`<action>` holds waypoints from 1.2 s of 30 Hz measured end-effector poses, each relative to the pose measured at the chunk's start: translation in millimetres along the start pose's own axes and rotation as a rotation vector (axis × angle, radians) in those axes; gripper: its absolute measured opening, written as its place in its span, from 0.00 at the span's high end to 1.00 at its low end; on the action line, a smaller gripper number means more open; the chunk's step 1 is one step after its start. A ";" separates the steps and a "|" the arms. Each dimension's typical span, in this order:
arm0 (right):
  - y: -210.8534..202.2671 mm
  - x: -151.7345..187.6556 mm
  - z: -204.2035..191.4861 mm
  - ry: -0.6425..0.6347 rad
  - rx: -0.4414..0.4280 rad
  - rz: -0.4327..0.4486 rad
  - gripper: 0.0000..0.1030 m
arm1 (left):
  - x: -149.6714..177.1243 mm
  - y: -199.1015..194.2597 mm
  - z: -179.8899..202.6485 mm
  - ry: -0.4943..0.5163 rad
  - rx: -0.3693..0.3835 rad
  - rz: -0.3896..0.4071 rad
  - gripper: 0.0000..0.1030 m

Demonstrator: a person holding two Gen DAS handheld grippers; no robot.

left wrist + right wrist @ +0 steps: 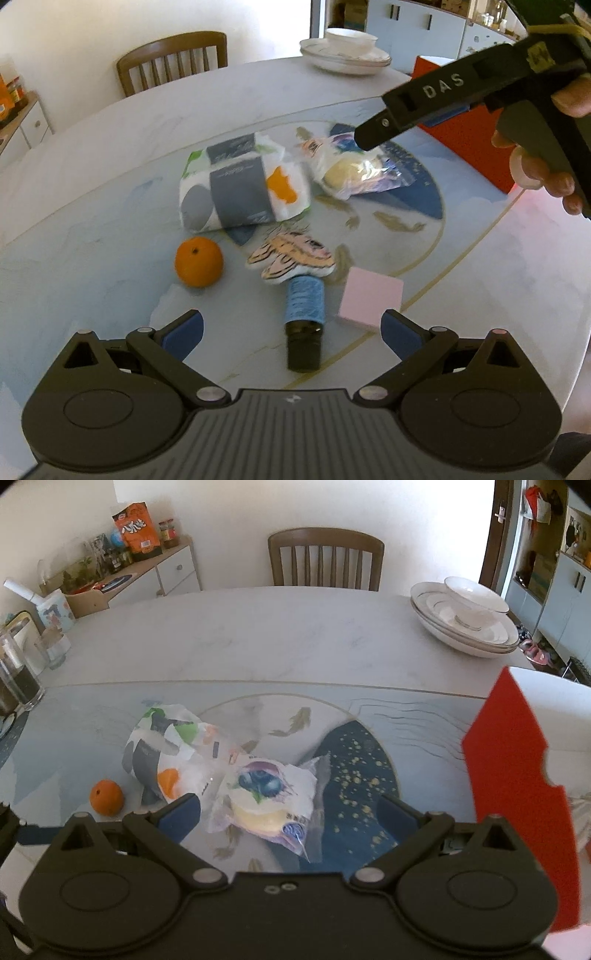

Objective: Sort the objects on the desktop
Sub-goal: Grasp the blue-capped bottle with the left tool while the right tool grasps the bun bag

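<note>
Crinkly clear-wrapped blueberry pastry (264,803) lying flat, right hand-held gripper (290,814) wide above it, left hand-held gripper (291,332) wide

Dining room, daylight – white walls.
Wooden chair (325,558) at the marble table's (258,635) far edge; low sideboard (162,572) left, grey-blue cabinets (565,605) right – stacked plates (465,622) on the table.

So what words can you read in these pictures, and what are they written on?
"DAS": white letters on the black right tongs in the left wrist view.
Orange snack bag on the sideboard: large white characters, too blurred to read.
Tissue pack: faint script on its grey band, unreadable.
Blueberry cake packet: small print and a barcode, too blurred.
Blue bottle: no readable label.
</note>
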State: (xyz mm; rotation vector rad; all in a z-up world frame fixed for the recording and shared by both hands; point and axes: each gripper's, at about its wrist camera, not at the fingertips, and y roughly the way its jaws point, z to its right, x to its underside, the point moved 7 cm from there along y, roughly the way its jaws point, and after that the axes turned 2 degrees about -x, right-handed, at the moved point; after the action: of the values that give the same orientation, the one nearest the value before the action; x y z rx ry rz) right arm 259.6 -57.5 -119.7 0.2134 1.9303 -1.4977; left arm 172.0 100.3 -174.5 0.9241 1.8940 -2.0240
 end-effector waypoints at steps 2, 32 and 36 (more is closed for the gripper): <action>9.0 -0.8 -0.3 0.007 0.008 -0.015 0.01 | 2.1 2.1 -2.7 -0.002 -0.004 -0.007 0.00; 63.3 5.0 21.1 0.094 0.068 -0.093 0.19 | 9.2 26.3 -0.3 0.014 0.006 -0.013 0.10; 62.8 4.0 27.3 0.089 0.074 -0.085 0.27 | 5.4 25.7 2.8 0.021 -0.002 0.005 0.25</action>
State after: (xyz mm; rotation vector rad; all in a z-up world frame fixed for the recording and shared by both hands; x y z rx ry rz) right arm 299.6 -62.9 -175.1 0.2375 1.9768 -1.6422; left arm 181.2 95.2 -198.7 0.9521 1.9023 -2.0170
